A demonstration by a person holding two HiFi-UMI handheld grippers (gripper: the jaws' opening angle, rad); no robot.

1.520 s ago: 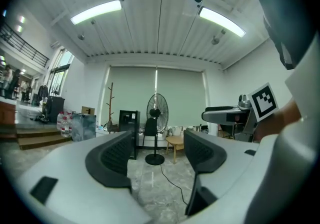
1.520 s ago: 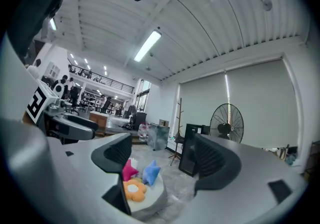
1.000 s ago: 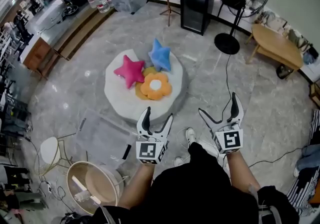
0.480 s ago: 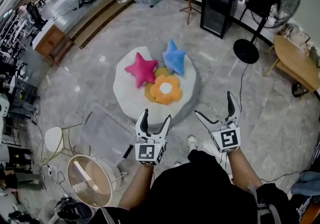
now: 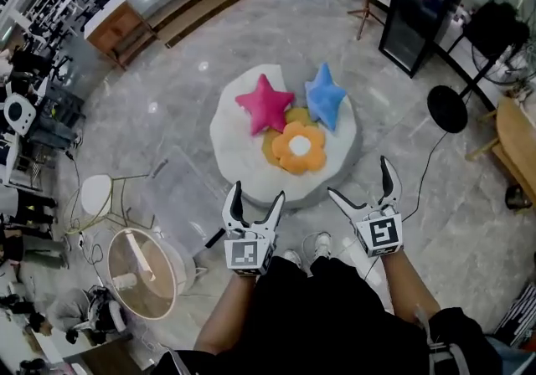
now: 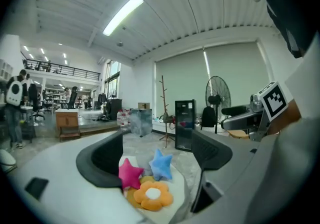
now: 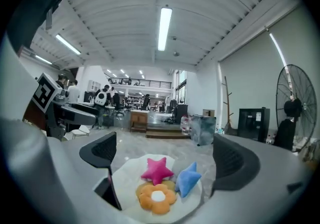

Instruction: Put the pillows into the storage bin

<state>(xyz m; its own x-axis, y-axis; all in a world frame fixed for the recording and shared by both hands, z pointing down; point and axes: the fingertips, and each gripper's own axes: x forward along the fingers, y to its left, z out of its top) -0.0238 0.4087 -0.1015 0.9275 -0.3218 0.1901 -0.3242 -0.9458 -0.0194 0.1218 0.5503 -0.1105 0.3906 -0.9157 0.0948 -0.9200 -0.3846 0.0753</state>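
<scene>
Three plush pillows sit together on a round white cushion point(image 5: 239, 143) on the grey marble floor point(image 5: 167, 114). A pink star pillow point(image 5: 265, 105) lies toward the cushion's far left. A blue star pillow point(image 5: 324, 95) stands just beside it on the far right. An orange flower pillow point(image 5: 300, 147) with a white middle lies nearer the person, touching both stars. A yellowish pillow point(image 5: 291, 117) shows partly from under the flower.

Both grippers are held out level toward the cushion, well short of the pillows. The left gripper point(image 5: 256, 191) has its jaws spread wide; they have just been opening, and only the distant pillows show in the gap. The right gripper point(image 5: 360, 177) also has its jaws spread, with nothing in them.

The clear storage bin point(image 5: 176, 210) sits on the floor just left of the cushion's near edge, and the floor shows through its walls. All the pillows are outside it. Beside the bin stand a white chair point(image 5: 96, 195) and a round tan tub point(image 5: 151, 273) holding a pale object too small to identify. Further off stand a black cabinet point(image 5: 419, 9) and a floor fan point(image 5: 469, 64). A cable point(image 5: 427, 172) trails across the floor right of the cushion.
</scene>
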